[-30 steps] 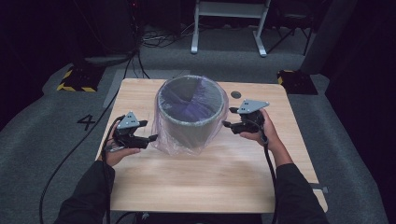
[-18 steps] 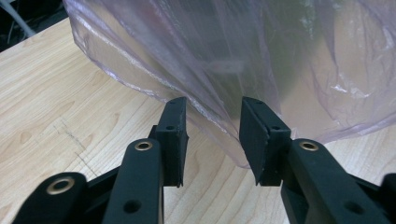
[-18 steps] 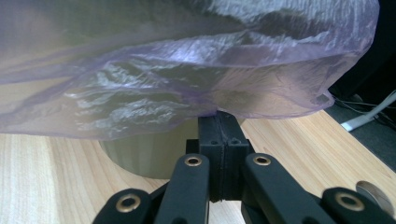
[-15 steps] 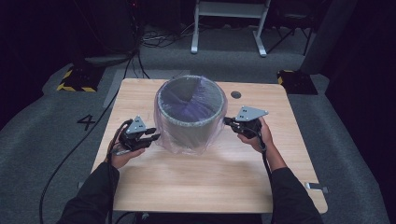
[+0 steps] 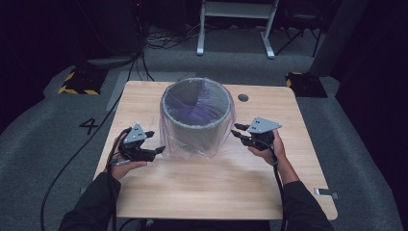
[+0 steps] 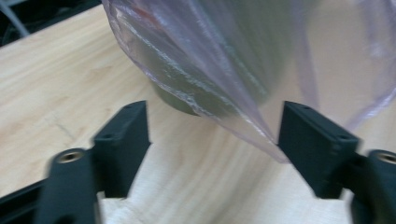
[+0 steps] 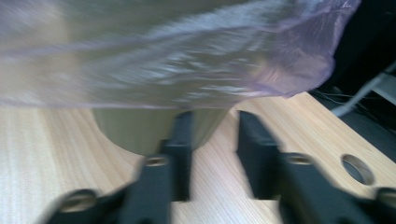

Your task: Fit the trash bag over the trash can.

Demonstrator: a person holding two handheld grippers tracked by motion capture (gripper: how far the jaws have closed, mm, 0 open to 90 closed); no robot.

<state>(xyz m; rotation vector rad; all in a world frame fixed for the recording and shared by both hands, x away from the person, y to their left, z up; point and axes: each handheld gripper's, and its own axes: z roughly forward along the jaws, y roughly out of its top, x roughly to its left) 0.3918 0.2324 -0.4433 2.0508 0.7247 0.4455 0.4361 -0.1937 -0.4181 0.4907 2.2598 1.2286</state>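
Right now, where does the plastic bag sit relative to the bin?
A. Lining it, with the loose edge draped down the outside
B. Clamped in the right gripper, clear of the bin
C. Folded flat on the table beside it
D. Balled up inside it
A: the bag lines the bin and hangs down its outer wall to the table; both grippers are open beside it.

The high view looks forward and down on the whole counter (image 5: 231,192) from the person's side. Each tool's camera rides low, close over the wood, looking along its jaws at the bin (image 6: 210,70) and its bag (image 7: 187,70). All three views share the bin's foot.
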